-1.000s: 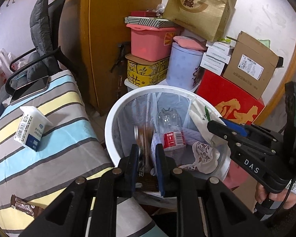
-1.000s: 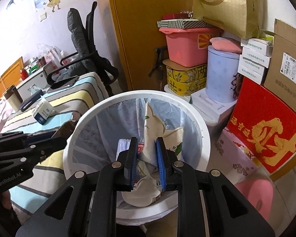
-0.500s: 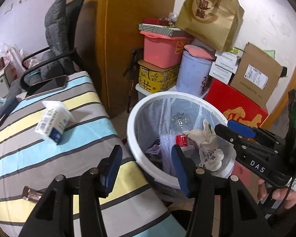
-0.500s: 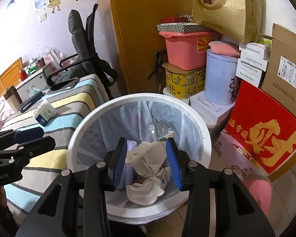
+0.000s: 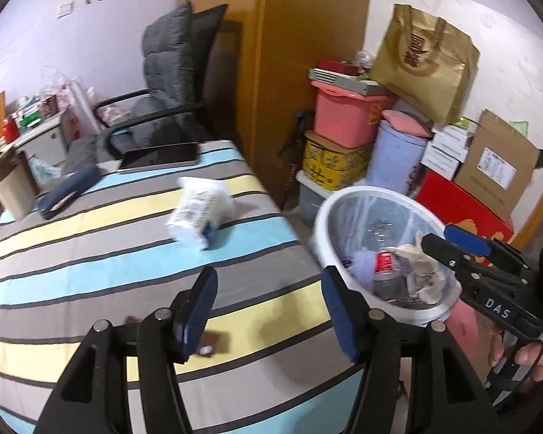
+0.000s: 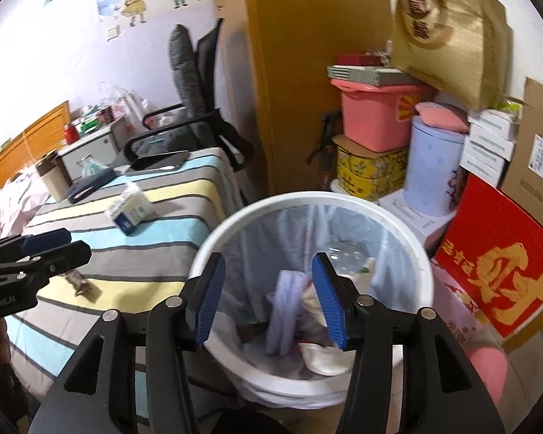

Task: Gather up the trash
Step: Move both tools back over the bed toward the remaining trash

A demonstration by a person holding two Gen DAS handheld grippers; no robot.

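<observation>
both grippers have just been opening and nothing sits between either pair of pads. the left gripper [image 5: 268, 307] stands wide over the striped cloth of the table [image 5: 90, 253], its blue pads apart with bare fabric between them. the right gripper [image 6: 268, 296] hangs wide too, over the mouth of the white bin [image 6: 425, 253], which stands on the floor just beside the table's end. seen from the left, the side of the right gripper reads "das" in white letters, and a hand [image 5: 525, 352] grips its handle at the frame edge.

inside the bin's clear liner lie a plastic bottle [image 5: 385, 271] with a red label, crumpled white paper [image 5: 416, 275] and something pale lilac [image 6: 284, 307].

trash left on the table: a small white and blue carton [image 6: 130, 211] with a barcode, its print too blurred to read, lying tilted on the blue stripe, and a brown wrapper [image 5: 208, 343] near the left gripper's pad.

behind the bin, a gold paper bag [image 6: 449, 29] carries two large chinese characters, a red box [image 6: 499, 271] a big gold character, and a cardboard box [image 5: 496, 170] a white shipping label.
</observation>
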